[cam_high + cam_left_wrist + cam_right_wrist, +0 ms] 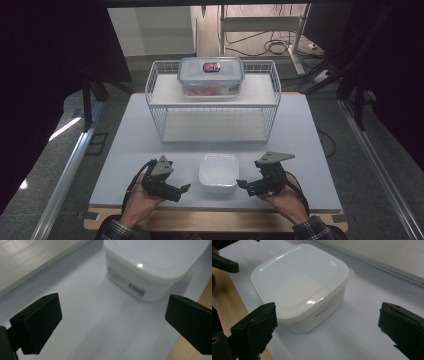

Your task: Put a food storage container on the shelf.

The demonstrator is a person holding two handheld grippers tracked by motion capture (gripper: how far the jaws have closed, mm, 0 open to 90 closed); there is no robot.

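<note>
A white square lidded tub [218,172] sits near the front edge of the pale table, between my two grippers. My left gripper [183,189] points at it from the left, open, nothing between its jaws. In the left gripper view [113,317] the tub [152,267] lies ahead with a barcode label on its side. My right gripper [243,185] faces the tub from the right, open and apart from it. In the right gripper view [327,327] the tub [302,287] stands just beyond the jaws, untouched.
A white wire rack [212,102] stands at mid-table. On its upper shelf rests a clear lidded box [211,75] with orange contents. The table's wooden front edge [215,219] runs under the person's hands. Dark curtains flank both sides.
</note>
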